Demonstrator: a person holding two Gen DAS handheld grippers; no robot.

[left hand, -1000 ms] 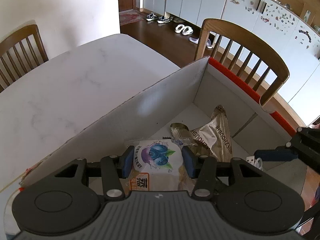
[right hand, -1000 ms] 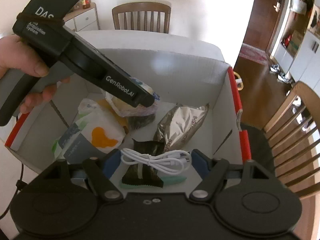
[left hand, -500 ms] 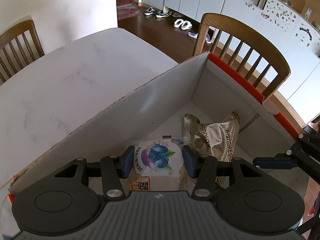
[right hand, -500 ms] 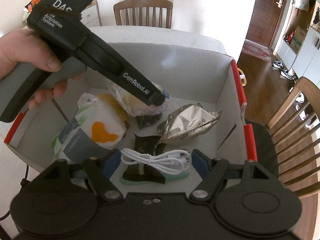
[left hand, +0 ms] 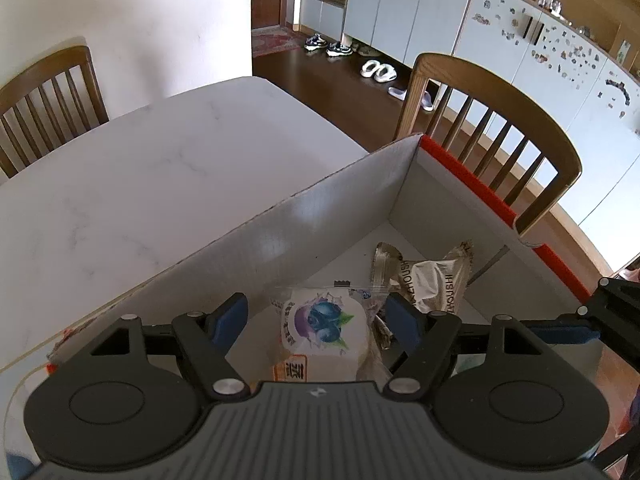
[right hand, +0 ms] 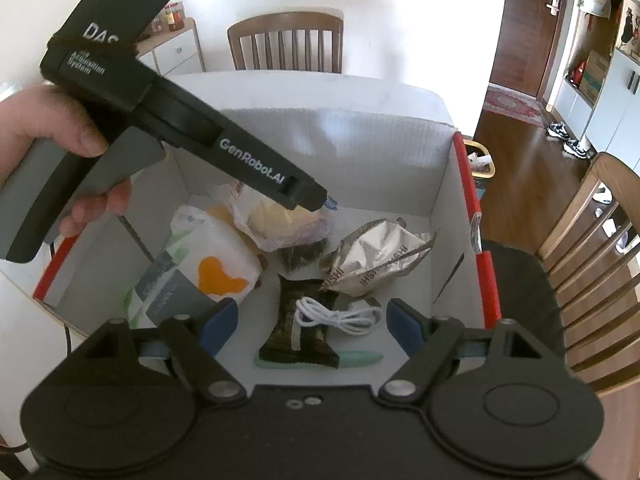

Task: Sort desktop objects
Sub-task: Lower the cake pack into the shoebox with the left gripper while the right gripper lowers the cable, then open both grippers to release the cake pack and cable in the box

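An open white cardboard box (left hand: 280, 232) with red edges stands on the table. My left gripper (left hand: 316, 316) hangs inside it with its jaws opening. The blueberry bread packet (left hand: 320, 326) lies between the blue pads, and neither pad presses on it. From the right wrist view, the left gripper (right hand: 316, 200) tips down over that packet (right hand: 276, 224). My right gripper (right hand: 312, 320) is over the box's near side, its jaws opening with nothing held. Below it a coiled white cable (right hand: 340, 316) rests on a dark snack packet (right hand: 298, 336).
Also in the box are a silver foil packet (right hand: 372, 260), a white pouch with an orange mark (right hand: 200, 276) and a green strip (right hand: 356, 358). The white marble table (left hand: 140, 184) spreads to the left. Wooden chairs (left hand: 492, 120) stand around it.
The left jaws spread apart, off the blueberry packet, which stays in the box. The white cable, earlier level with the right fingertips, now lies lower on the dark packet.
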